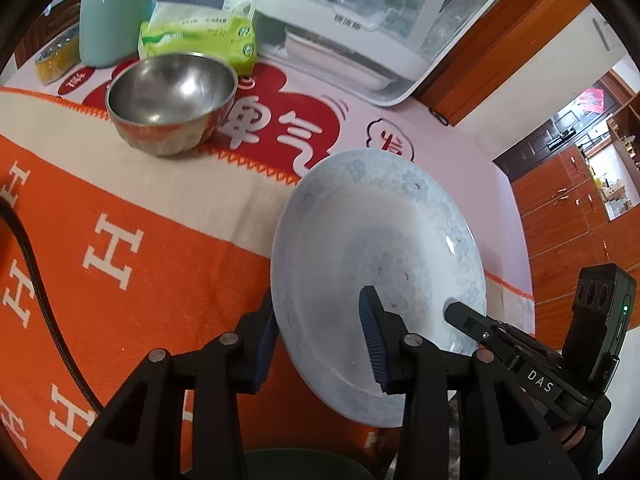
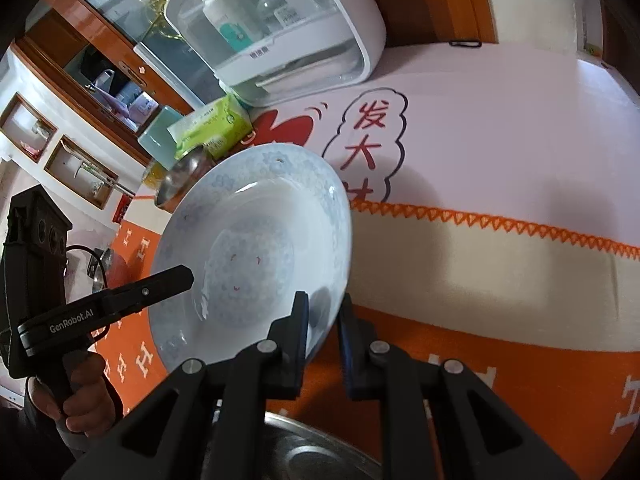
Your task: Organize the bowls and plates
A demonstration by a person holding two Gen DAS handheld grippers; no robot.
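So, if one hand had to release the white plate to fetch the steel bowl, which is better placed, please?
Probably left: the round steel bowl sits ahead of the left claw across orange blanket, while the white floral ceramic plate mostly blocks it from the right claw.

The surface [image 1: 452,136] wears a pale printed cover with red characters; an orange blanket [image 1: 160,280] overlies its near part. A steel bowl [image 1: 172,100] sits at the blanket's edge, a green tissue pack [image 1: 200,38] just behind.
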